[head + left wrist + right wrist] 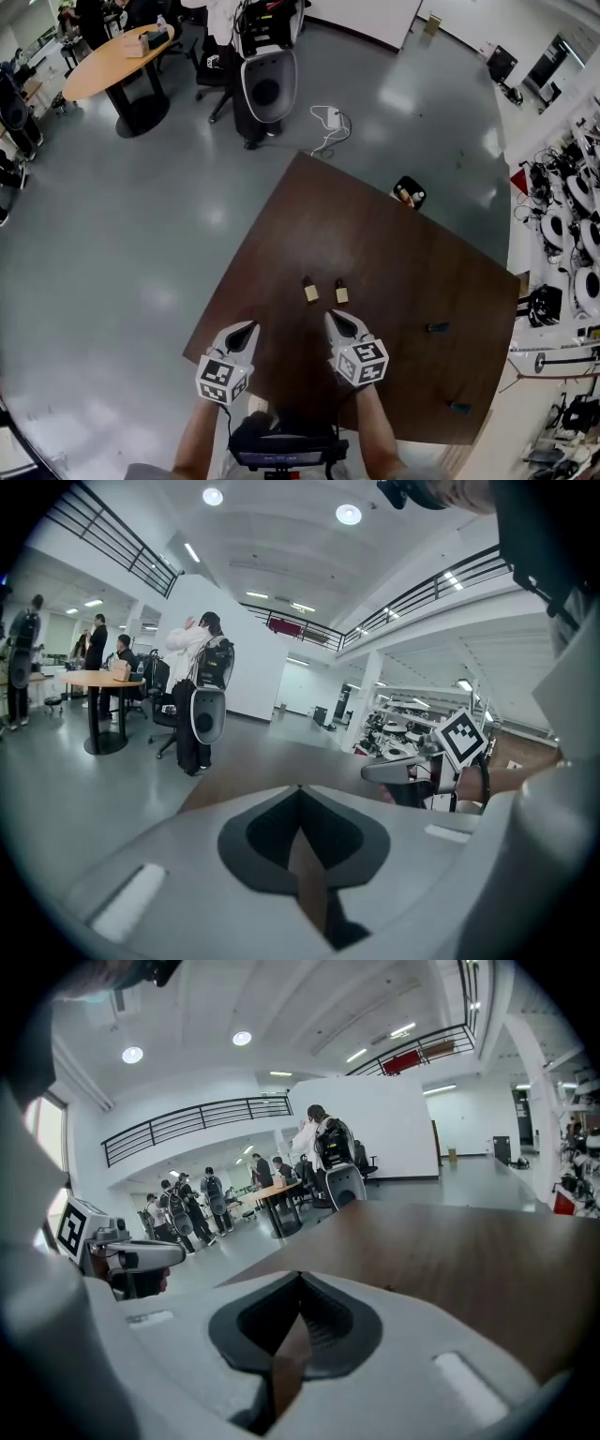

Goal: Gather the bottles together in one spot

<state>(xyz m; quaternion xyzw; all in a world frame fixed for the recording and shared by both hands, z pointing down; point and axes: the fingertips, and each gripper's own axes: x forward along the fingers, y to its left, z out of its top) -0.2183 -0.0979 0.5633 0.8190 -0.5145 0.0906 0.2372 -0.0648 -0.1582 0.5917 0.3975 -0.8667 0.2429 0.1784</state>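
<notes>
The left gripper (251, 328) and the right gripper (333, 317) are both clenched with nothing in them. Each gripper view shows the jaw tips meeting over bare wood. They hang side by side above the near part of the brown table (375, 244), pointing away from the person and somewhat downward.

Two small tan bottles (325, 292) with dark caps lie just beyond the tips. They seem to stand upright, close together but not touching. The right-hand one is almost straight ahead of the right gripper. The other sits between the lines of the two grippers and is also closer to the right one, so I'd judge the right hand has the shorter reach to either. Either gripper would have to open before it could take one.

Two small dark things (437, 327) (459, 408) lie on their sides well off to the right, near that edge and apart from each other. I can't tell whether they are bottles.

A small black tray (410, 193) rests at the table's far edge. Something pale and orange is in it, too small to make out.
</notes>
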